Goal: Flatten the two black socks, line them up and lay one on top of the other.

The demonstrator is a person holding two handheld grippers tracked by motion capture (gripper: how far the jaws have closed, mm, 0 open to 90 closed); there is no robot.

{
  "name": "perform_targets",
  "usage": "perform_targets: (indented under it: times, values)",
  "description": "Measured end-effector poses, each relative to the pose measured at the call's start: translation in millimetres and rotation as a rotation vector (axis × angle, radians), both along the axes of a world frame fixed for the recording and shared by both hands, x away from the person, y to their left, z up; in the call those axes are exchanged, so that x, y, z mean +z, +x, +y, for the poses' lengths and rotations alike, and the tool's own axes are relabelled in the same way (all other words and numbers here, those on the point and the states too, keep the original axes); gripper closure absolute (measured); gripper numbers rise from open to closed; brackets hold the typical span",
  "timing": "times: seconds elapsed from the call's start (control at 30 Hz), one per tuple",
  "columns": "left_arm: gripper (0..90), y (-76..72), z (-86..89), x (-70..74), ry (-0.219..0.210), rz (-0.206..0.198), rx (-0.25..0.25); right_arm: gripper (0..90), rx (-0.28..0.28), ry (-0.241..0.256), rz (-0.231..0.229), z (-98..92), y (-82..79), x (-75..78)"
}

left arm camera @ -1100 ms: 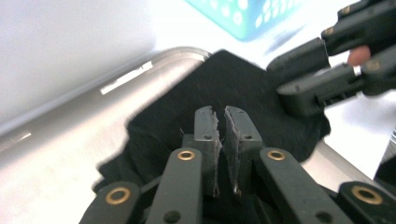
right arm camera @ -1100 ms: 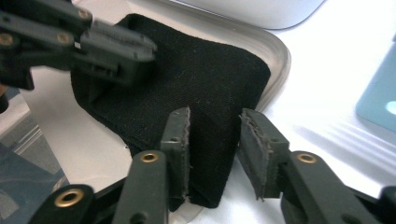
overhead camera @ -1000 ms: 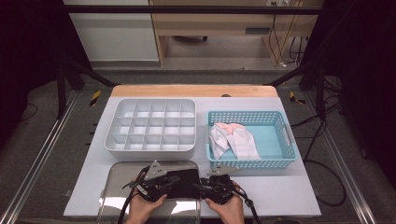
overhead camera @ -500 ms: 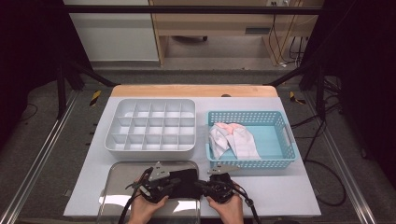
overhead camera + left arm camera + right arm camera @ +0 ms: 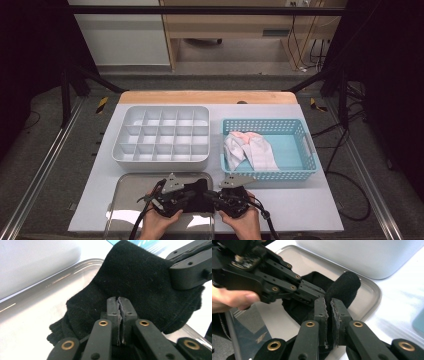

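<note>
Both tongs grip one black sock, which lies between them over the steel tray (image 5: pixel 125 200) on the worktop (image 5: pixel 310 210). The left tongs (image 5: pixel 118 300) are pressed together on a fold of the sock (image 5: pixel 140 277). The right tongs (image 5: pixel 329 305) are clamped on its other end, with cloth between the jaws. Beyond the tongs stand the white divided box (image 5: pixel 162 137) and, to its right, the blue basket (image 5: pixel 295 172) with pale cloth (image 5: pixel 250 150) inside.
</note>
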State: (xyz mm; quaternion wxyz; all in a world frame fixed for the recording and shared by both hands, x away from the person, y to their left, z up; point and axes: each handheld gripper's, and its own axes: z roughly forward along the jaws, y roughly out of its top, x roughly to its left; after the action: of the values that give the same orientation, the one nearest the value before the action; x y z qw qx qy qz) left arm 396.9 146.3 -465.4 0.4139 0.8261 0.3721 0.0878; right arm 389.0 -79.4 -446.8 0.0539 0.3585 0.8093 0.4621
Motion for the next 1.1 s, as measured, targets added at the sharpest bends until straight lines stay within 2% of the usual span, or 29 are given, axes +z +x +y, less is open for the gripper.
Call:
perform_targets:
  times: [0.17,0.27,0.33,0.43,0.53,0.6,0.73,0.9,1.1]
  values:
    - [83.9,-3.9,20.8,13.7,-0.039,-0.021,0.032,83.7,-0.015,-0.012,0.002,-3.3,2.5,-0.2]
    - [85.4,-5.8,44.9,18.9,-0.047,-0.044,0.099,83.5,-0.014,-0.020,0.006,-3.1,2.7,-1.1]
    - [87.1,-5.6,57.4,16.8,-0.033,-0.043,0.133,83.5,-0.009,-0.031,0.005,-2.7,2.8,-1.1]
    - [88.4,-5.7,67.7,4.2,0.000,-0.006,0.155,83.5,-0.004,-0.036,0.005,-2.1,2.8,-0.3]
    - [88.5,-5.6,66.6,-6.5,0.030,0.026,0.145,83.3,0.003,-0.043,0.000,-0.6,3.1,0.0]
    - [88.6,-5.7,62.8,-9.8,0.033,0.038,0.128,83.2,0.009,-0.047,-0.002,0.1,3.0,0.8]
    - [88.6,-9.3,56.0,-10.7,0.034,0.032,0.097,82.8,0.018,-0.054,-0.007,2.1,3.5,2.5]
    - [88.6,-12.5,53.7,-11.3,0.030,0.030,0.085,82.4,0.040,-0.067,-0.001,8.2,5.0,5.5]
    - [88.7,-15.2,50.5,-11.4,0.034,0.027,0.073,82.4,0.075,-0.072,-0.015,20.6,7.1,10.7]
